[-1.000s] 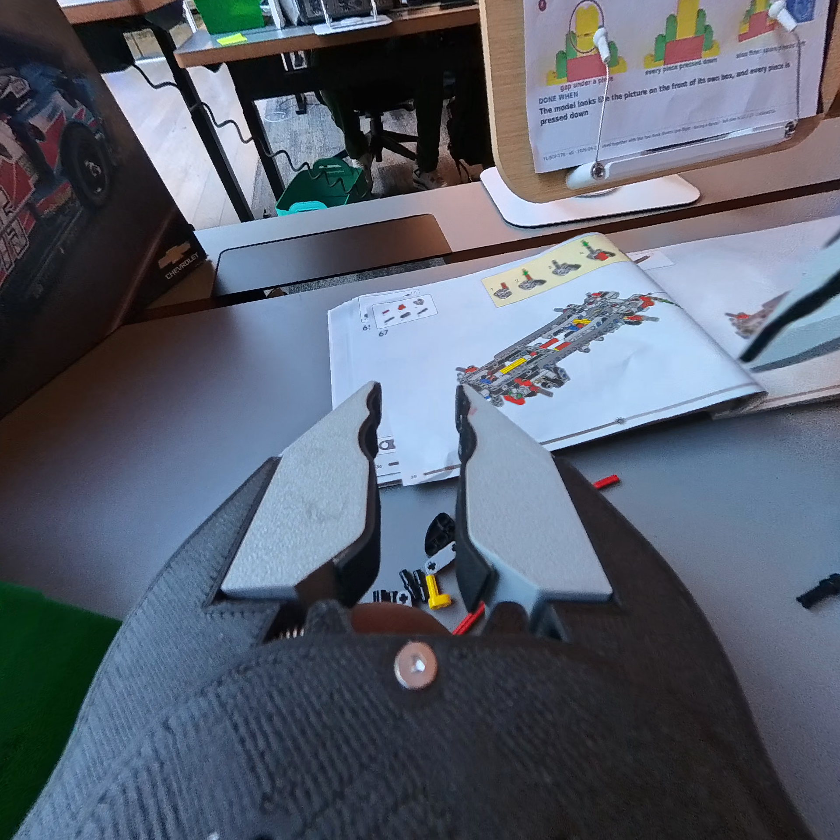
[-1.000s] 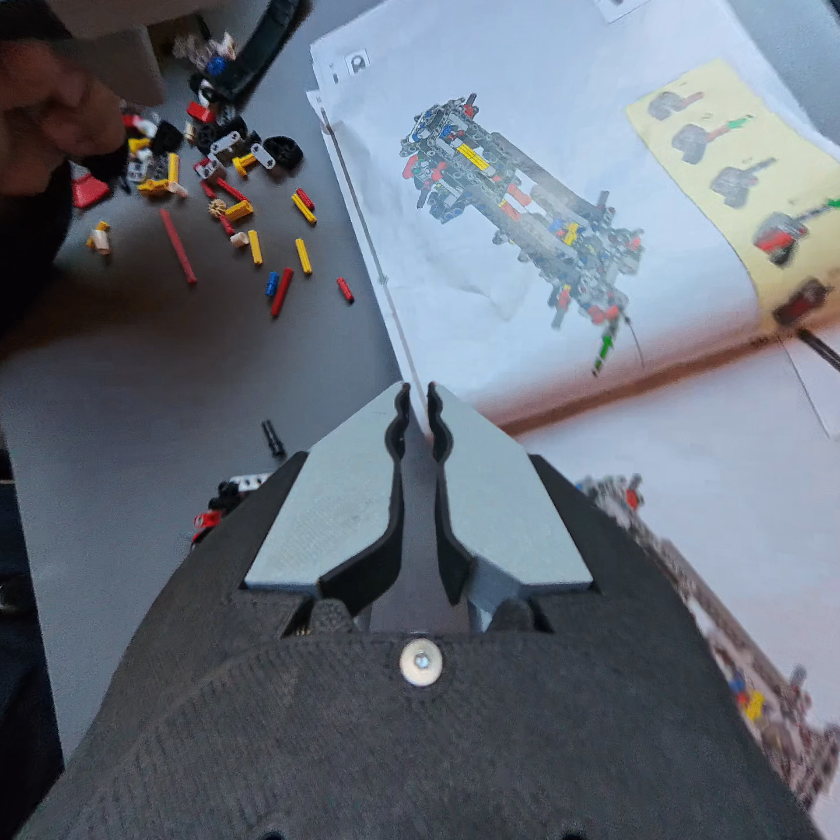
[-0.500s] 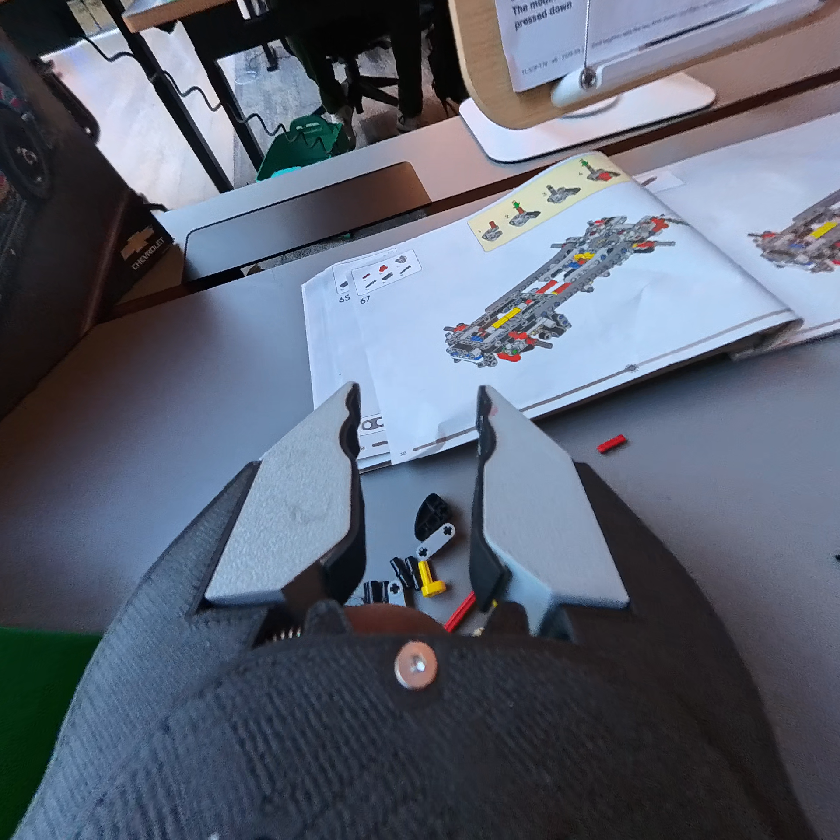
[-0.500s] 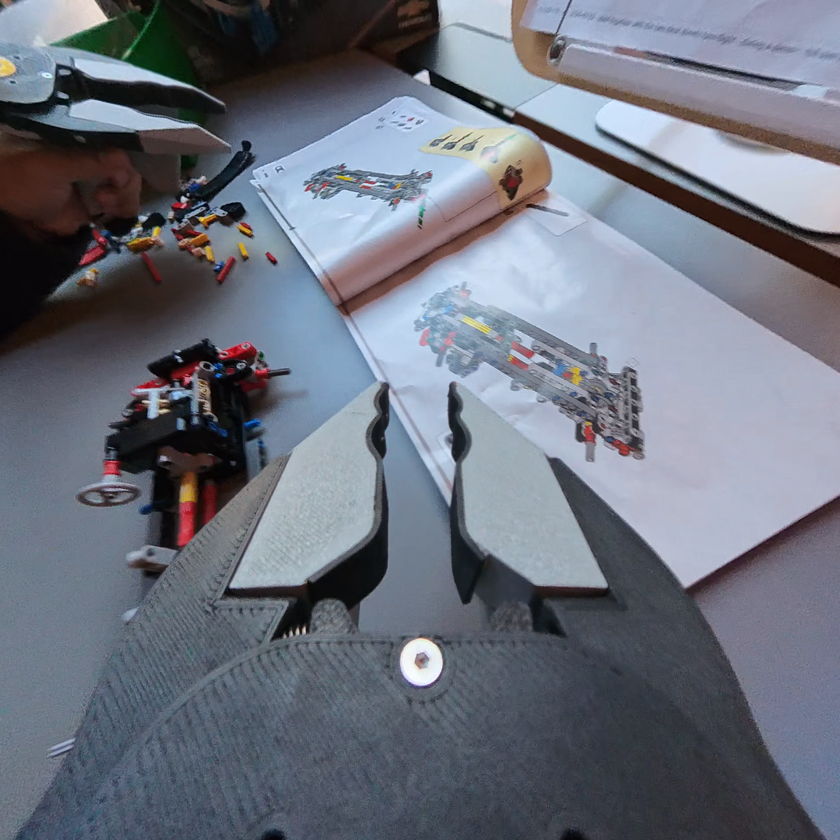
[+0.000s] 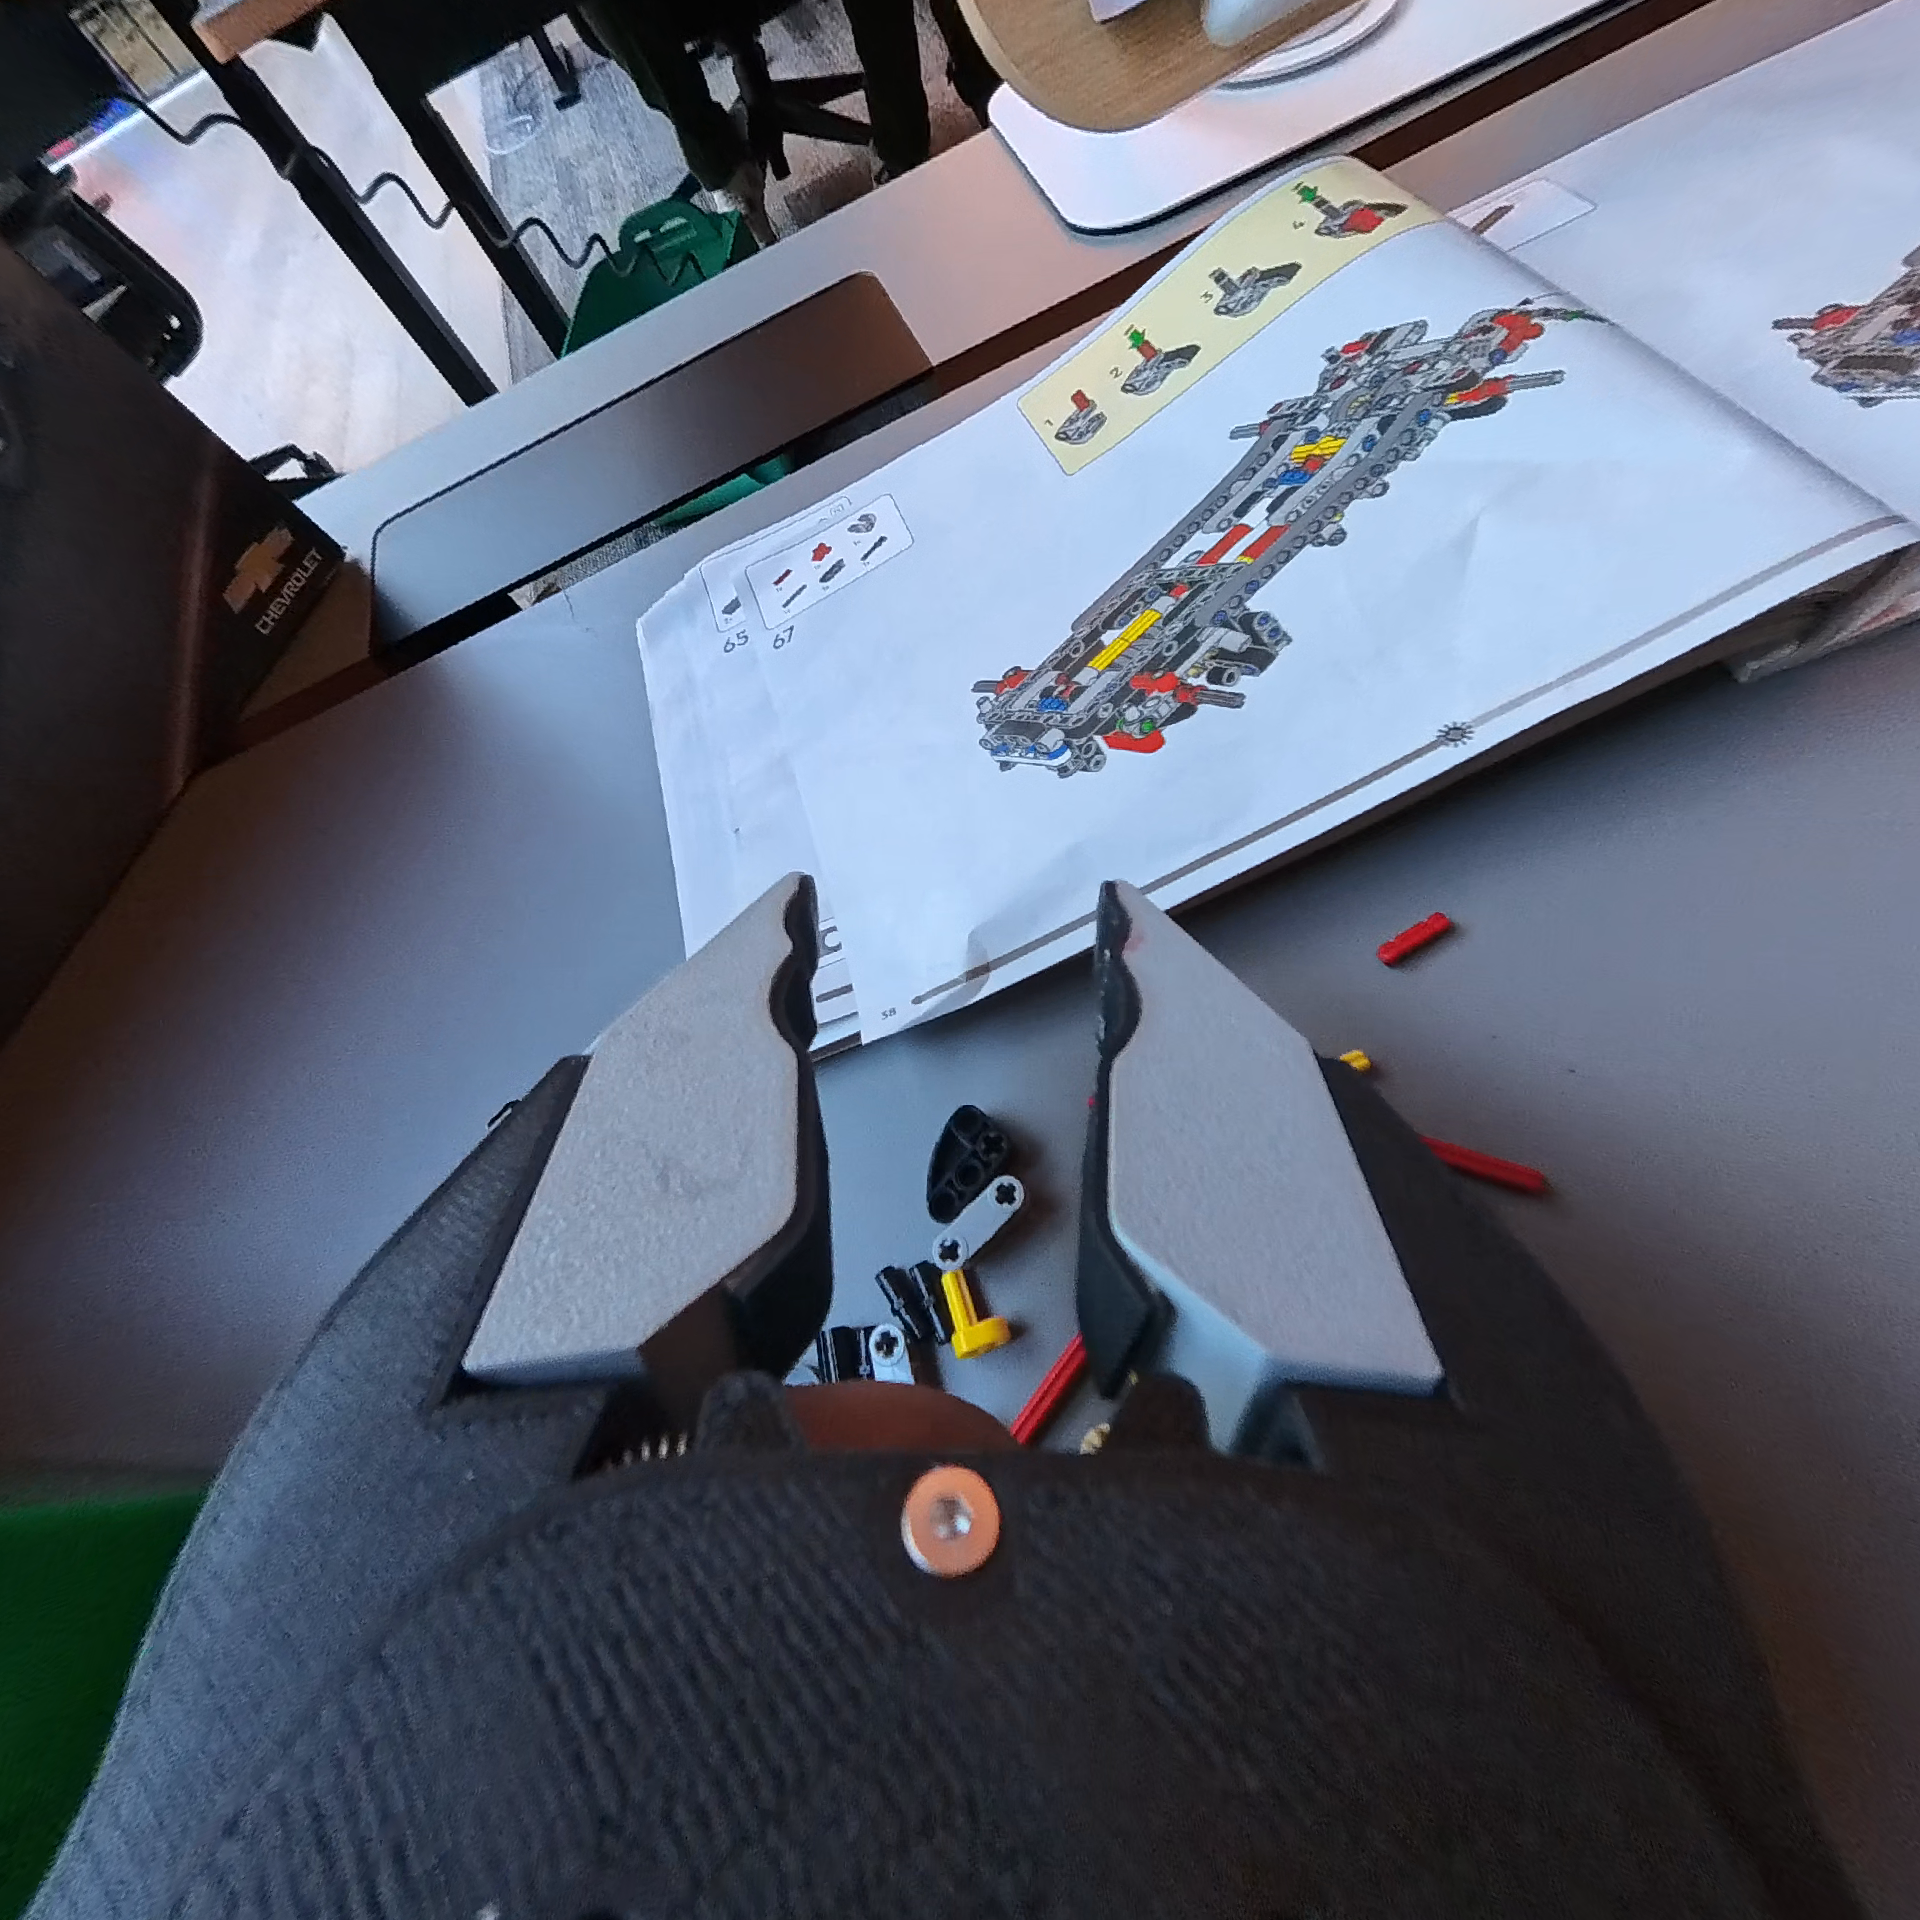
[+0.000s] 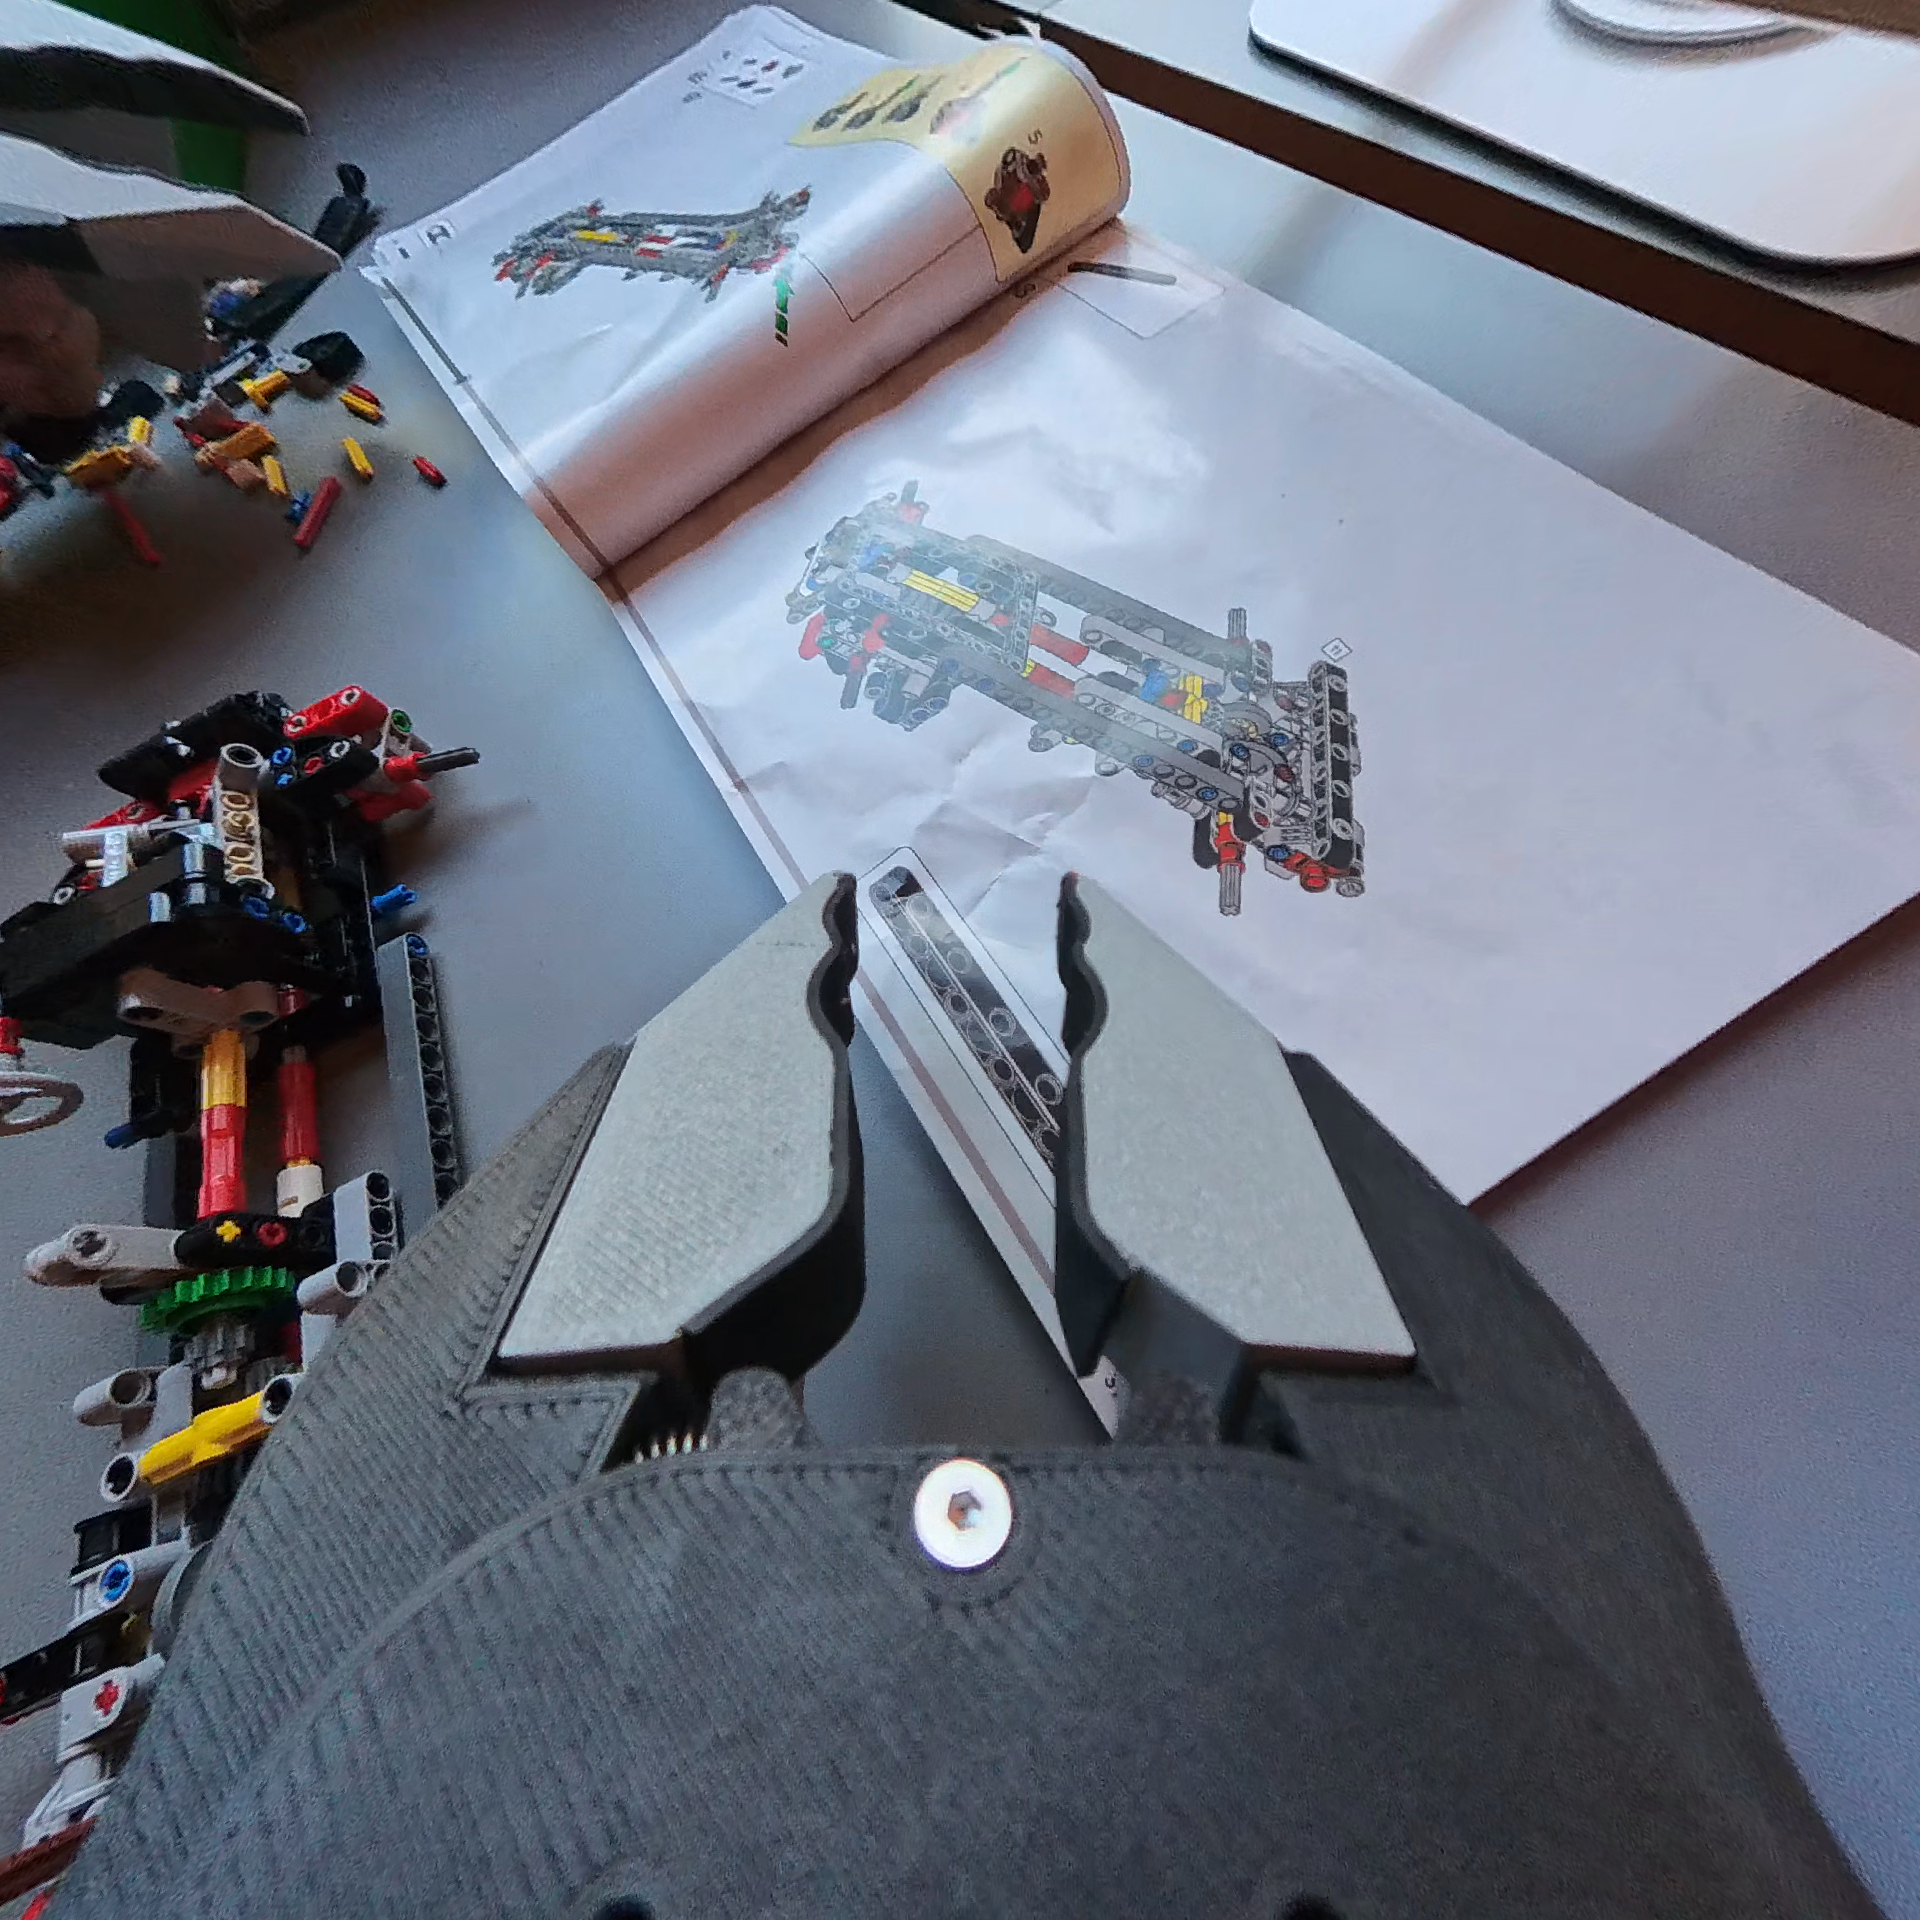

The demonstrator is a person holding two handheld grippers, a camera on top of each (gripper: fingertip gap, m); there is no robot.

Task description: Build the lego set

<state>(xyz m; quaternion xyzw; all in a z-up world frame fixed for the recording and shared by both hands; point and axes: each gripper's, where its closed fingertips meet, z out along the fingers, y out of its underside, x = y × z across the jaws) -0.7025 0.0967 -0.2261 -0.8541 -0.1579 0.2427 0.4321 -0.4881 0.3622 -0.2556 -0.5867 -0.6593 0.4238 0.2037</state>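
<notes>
Both my grippers opened since a second ago | left gripper point(image 5: 951, 904) spread, holding nothing, above small building-toy pieces point(image 5: 961, 1247) | right gripper point(image 6: 956, 904) spread, holding nothing, over instruction booklet point(image 6: 1558, 727), half-built model point(image 6: 229, 935) at its left

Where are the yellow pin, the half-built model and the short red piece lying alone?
yellow pin point(image 5: 971, 1317), left wrist view, on its shaft
half-built model point(image 6: 208, 914), right wrist view, on its black body
short red piece point(image 5: 1413, 938), left wrist view, at its middle

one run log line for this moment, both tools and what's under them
left tool: open, empty, over loose pieces | right tool: open, empty, over instruction booklet | partly built model: on table, untouched
</notes>
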